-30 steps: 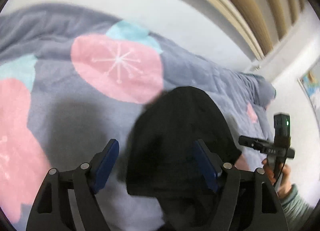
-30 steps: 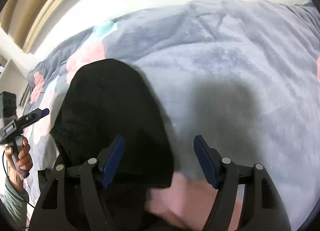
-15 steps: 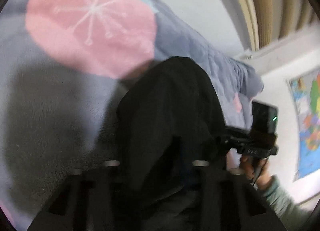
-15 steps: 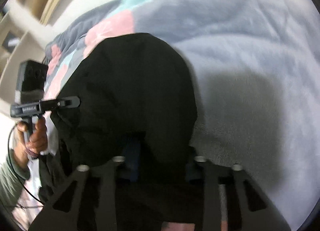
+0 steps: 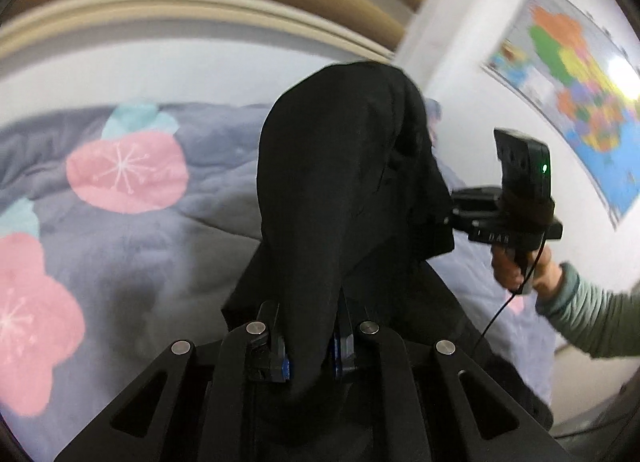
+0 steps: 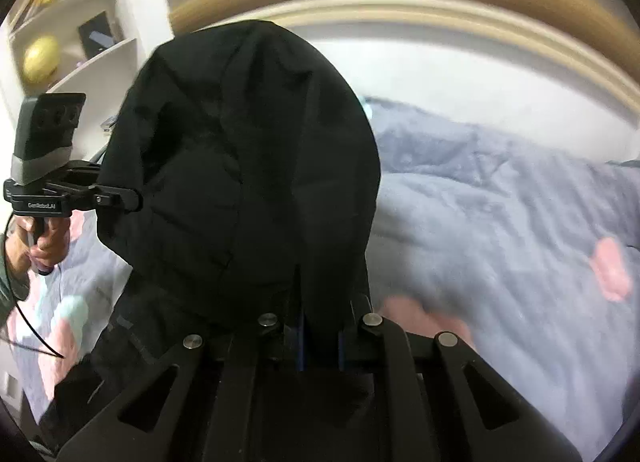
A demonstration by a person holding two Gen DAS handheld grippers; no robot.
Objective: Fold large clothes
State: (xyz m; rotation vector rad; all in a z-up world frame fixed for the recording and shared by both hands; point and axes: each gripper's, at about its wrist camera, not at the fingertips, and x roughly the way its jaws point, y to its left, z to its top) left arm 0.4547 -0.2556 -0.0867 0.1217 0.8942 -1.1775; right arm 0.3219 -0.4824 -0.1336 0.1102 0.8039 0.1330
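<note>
A large black garment (image 5: 340, 190) hangs lifted above the bed, bunched up over both grippers. My left gripper (image 5: 308, 350) is shut on a fold of it, and the cloth rises in a hump in front of the camera. My right gripper (image 6: 320, 342) is shut on another fold of the same garment (image 6: 248, 166). Each gripper shows in the other's view, at the garment's edge: the right one (image 5: 516, 202) and the left one (image 6: 52, 182), each held in a hand. The fingertips are hidden by cloth.
A grey-blue quilt with pink flowers (image 5: 124, 170) covers the bed (image 6: 500, 222) below. A beige headboard (image 5: 200, 2) runs along the back. A world map (image 5: 572, 82) hangs on the right wall. White shelves with a yellow ball (image 6: 40, 58) stand at the left.
Both grippers closed on the black garment, which lay on the quilt, and lifted it. The views have tilted up from the bed toward the headboard and walls.
</note>
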